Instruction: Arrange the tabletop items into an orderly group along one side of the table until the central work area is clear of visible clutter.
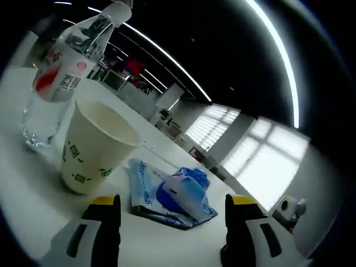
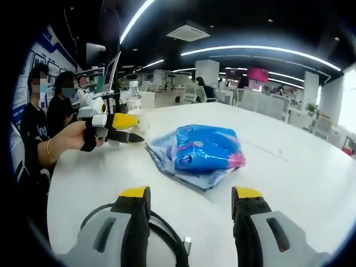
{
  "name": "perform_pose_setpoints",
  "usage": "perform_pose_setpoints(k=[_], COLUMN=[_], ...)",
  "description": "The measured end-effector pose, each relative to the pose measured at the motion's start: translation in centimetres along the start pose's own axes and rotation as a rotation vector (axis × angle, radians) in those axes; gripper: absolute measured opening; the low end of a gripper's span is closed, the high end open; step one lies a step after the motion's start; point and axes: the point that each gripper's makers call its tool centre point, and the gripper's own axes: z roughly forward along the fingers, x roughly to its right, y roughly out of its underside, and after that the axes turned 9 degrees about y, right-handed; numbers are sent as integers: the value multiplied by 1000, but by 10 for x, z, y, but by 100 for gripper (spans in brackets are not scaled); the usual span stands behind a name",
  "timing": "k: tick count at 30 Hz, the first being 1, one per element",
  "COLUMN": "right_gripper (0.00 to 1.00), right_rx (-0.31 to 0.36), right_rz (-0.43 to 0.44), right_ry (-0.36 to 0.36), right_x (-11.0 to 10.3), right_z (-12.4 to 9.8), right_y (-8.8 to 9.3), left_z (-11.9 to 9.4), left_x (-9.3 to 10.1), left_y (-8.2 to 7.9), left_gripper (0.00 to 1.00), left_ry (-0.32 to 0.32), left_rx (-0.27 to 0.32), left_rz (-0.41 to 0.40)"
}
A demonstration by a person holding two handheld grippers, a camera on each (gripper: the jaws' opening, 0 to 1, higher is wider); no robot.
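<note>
White tabletop (image 2: pixel 289 167) carried one blue wipes packet (image 2: pixel 203 151), one paper cup (image 1: pixel 94 146) and one water bottle (image 1: pixel 61 78), grouped close together. Left gripper (image 1: pixel 172 214) and right gripper (image 2: pixel 191 203) both stood open, empty.

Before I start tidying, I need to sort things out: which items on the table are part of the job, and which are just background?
Job items: water bottle, paper cup, blue wipes pack, black cable.

Background: office desks, monitor, window blinds, seated people.
</note>
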Motion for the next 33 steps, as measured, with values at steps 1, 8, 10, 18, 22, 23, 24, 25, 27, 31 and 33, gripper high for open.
perform_pose_setpoints(k=[1, 8, 10, 18, 22, 23, 24, 25, 27, 31, 33], right_gripper=[56, 53, 51, 45, 45, 45, 45, 45, 45, 41, 38], right_rx=[0, 4, 31, 2, -15, -19, -21, -28, -34, -67, -84], right_rz=[5, 167, 219, 238, 248, 248, 257, 263, 271, 307, 320], right_ry=[4, 39, 30, 73, 81, 81, 82, 82, 90, 110, 111], right_x=[2, 19, 16, 27, 27, 27, 27, 26, 28, 31, 30], right_z=[2, 24, 26, 39, 47, 48, 50, 51, 53, 57, 58], right_y=[0, -1, -5, 6, 12, 14, 15, 16, 18, 27, 30], left_z=[0, 8, 8, 8, 8, 8, 9, 8, 6, 9, 8], left_x=[-1, -6, -9, -10, -12, -12, -11, -12, -16, -20, -23], left_y=[-1, 1, 2, 1, 2, 3, 3, 3, 5, 11, 11], left_gripper=[73, 70, 69, 66, 62, 62, 62, 61, 56, 40, 37], left_ry=[-8, -39, -60, -90, -104, -103, -101, -110, -147, -139, -153], left_rx=[7, 11, -8, 6, 11, 12, 17, 14, 8, 20, 22], left_rz=[0, -16, 30, 8, -11, -18, -23, -16, 19, -75, -58])
